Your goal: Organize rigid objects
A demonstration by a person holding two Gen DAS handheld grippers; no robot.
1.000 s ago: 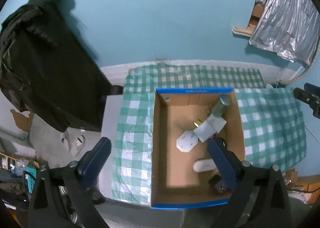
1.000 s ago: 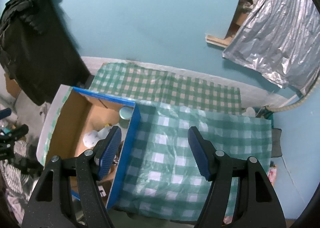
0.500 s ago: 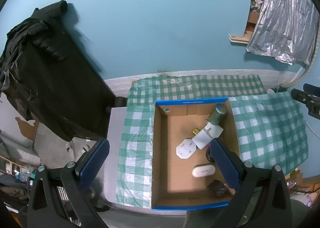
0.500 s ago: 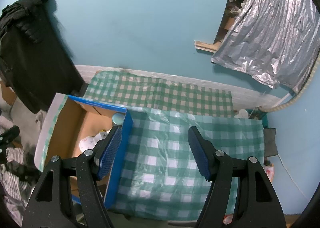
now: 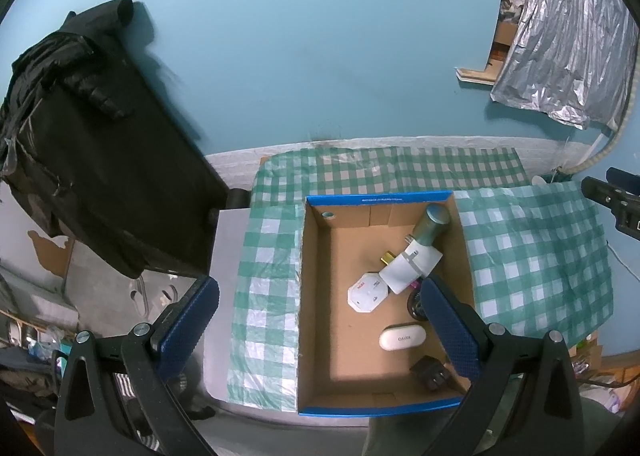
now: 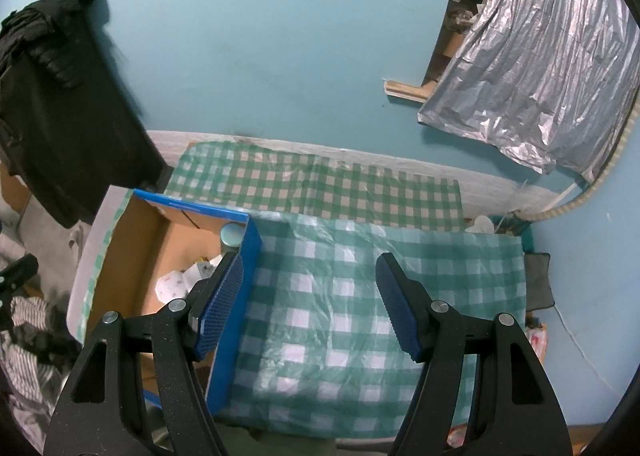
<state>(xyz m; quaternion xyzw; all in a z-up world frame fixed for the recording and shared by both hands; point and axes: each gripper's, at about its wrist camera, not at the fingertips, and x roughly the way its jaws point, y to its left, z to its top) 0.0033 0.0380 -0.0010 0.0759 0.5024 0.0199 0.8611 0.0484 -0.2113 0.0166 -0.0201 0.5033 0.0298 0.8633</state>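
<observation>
Both views had pulled back, showing more wall. Each gripper, left gripper and right gripper, hung spread and empty; every object lay in the box. Reaching in again risked catching its rim.

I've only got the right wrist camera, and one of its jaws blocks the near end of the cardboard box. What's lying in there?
Observer: In the left wrist view, a white oval case lies flat on the floor of the cardboard box, toward its near end.
Operator: Anything else down there?
Observer: A small black adapter sits in the near right corner, apart from the case.
Operator: And the left gripper?
Observer: The left gripper has its jaws open with nothing held between them.
</observation>
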